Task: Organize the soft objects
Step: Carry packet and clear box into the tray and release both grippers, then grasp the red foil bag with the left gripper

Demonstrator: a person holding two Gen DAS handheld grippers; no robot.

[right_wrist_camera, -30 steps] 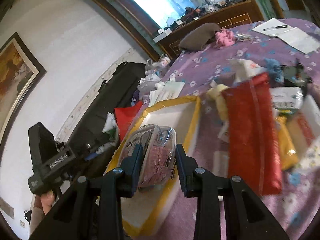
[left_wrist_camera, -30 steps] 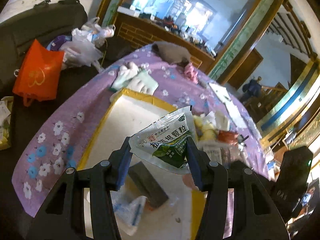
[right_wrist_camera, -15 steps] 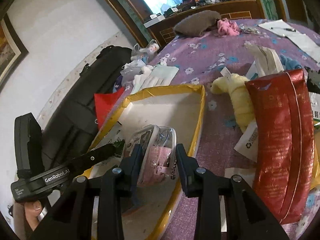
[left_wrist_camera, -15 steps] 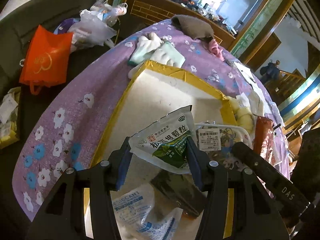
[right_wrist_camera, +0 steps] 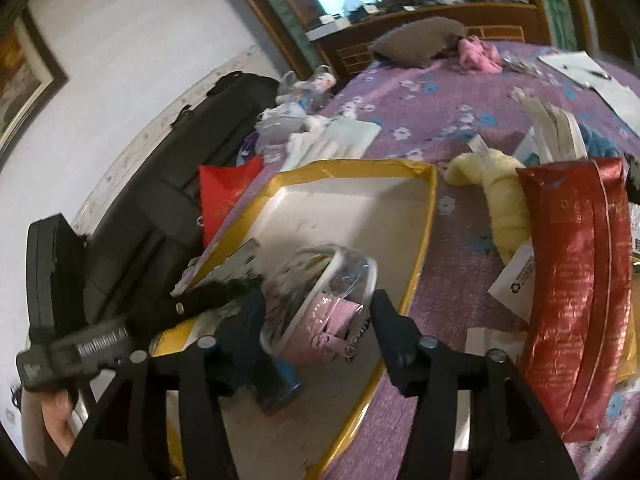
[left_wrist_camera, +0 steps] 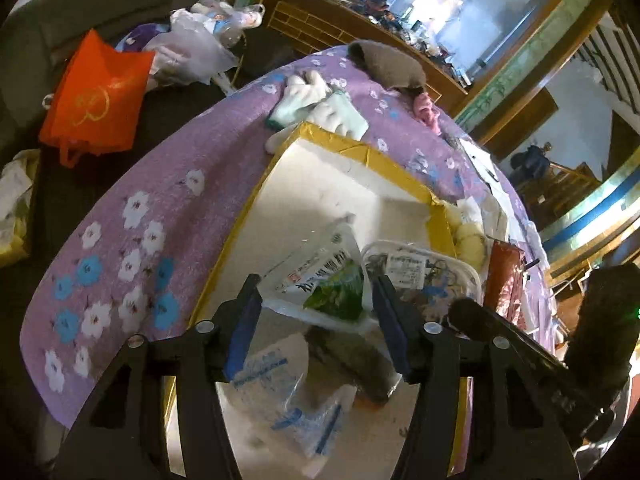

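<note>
A white foam box with a yellow taped rim [left_wrist_camera: 360, 152] [right_wrist_camera: 428, 200] lies on the purple flowered tablecloth. My left gripper [left_wrist_camera: 318, 300] is open over the box; the green-and-white medicine sachet [left_wrist_camera: 320, 276] lies loose between its fingers, tilting down into the box. My right gripper [right_wrist_camera: 318, 312] is open too; the clear pouch with pink contents [right_wrist_camera: 320, 304] sits between its fingers, blurred, dropping into the box. The pouch also shows in the left wrist view [left_wrist_camera: 420, 276]. A clear plastic bag with blue print [left_wrist_camera: 288, 400] and a dark block [left_wrist_camera: 352, 356] lie in the box.
On the cloth right of the box are a yellow plush toy [right_wrist_camera: 496, 196], a long red packet [right_wrist_camera: 576, 288] and papers. White gloves [left_wrist_camera: 316, 104], a grey cushion [right_wrist_camera: 416, 40] and a pink toy [right_wrist_camera: 476, 52] lie farther back. An orange bag [left_wrist_camera: 96, 92] sits off the table's left.
Both grippers have opened. The sachet has slipped from the left gripper's hold and the clear pouch from the right gripper's, both dropping toward the box. Both grippers moved over the box.
</note>
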